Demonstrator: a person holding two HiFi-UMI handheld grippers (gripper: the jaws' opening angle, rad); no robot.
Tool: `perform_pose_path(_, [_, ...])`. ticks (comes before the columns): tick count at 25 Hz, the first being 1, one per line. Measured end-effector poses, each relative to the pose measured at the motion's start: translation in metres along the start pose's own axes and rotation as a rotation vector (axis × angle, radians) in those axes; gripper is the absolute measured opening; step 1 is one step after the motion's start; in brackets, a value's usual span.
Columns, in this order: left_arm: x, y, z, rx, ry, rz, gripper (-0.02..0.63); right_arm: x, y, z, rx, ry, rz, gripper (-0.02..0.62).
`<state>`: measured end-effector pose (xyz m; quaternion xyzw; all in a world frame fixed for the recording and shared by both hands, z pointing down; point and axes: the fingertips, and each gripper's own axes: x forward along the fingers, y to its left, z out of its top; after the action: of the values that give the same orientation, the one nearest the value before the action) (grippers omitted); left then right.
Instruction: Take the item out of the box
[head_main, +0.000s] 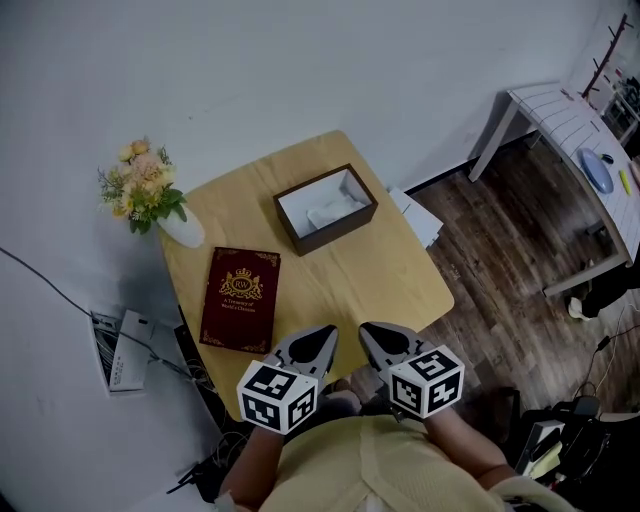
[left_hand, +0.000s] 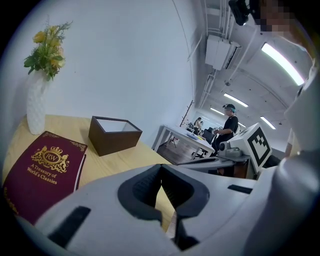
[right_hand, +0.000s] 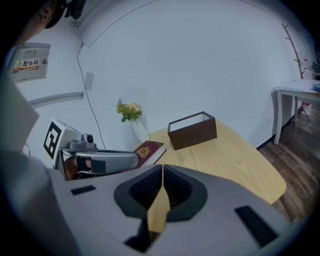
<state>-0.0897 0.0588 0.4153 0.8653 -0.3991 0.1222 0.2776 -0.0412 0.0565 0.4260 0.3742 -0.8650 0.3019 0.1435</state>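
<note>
Item (head_main: 330, 212), white, inside dark brown open box (head_main: 337, 229)

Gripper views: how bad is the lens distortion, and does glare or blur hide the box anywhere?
Left gripper view: strong fisheye, black rounded border, ceiling lights blown out at upper right, box sharp. Right gripper view: wall bowed by the lens, even light, box small but crisp. Head view: soft even light, dim corners, the white inside of the box low in contrast.
</note>
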Motion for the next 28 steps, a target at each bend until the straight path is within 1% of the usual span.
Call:
perform_pose_path(2, [0.003, 0.006, 0.002, 0.012, 0.009, -0.015, 0.021, 0.005, -0.002, 0.005, 0.011, -0.002, -0.006, 0.031])
perform_pose_path(4, [0.005, 0.011, 0.005, 0.043, 0.026, -0.026, 0.021, 0.007, -0.004, 0.011, 0.012, -0.002, -0.009, 0.031])
perform_pose_path(7, [0.008, 0.013, 0.012, 0.091, 0.036, -0.039, 0.021, 0.006, -0.007, 0.02, 0.004, 0.006, 0.003, 0.031])
perform_pose_path(9, [0.012, 0.016, 0.019, 0.107, 0.033, -0.037, 0.021, 0.007, -0.011, 0.029, 0.0, 0.0, 0.014, 0.031])
perform_pose_path(12, [0.019, 0.025, 0.03, 0.108, 0.021, 0.007, 0.021, 0.014, -0.019, 0.041, 0.004, -0.008, 0.025, 0.031])
perform_pose_path(16, [0.031, 0.035, 0.041, 0.095, 0.011, 0.061, 0.021, 0.026, -0.027, 0.055, -0.008, 0.007, 0.057, 0.031])
perform_pose_path(20, [0.048, 0.038, 0.058, 0.1, -0.013, 0.077, 0.021, 0.03, -0.039, 0.076, -0.046, 0.032, 0.096, 0.031])
perform_pose_path(24, [0.061, 0.046, 0.077, 0.139, -0.008, 0.1, 0.021, 0.04, -0.05, 0.094, -0.075, 0.063, 0.145, 0.031])
perform_pose_path(28, [0.069, 0.055, 0.093, 0.14, -0.008, 0.119, 0.021, 0.051, -0.057, 0.109, -0.123, 0.087, 0.185, 0.031])
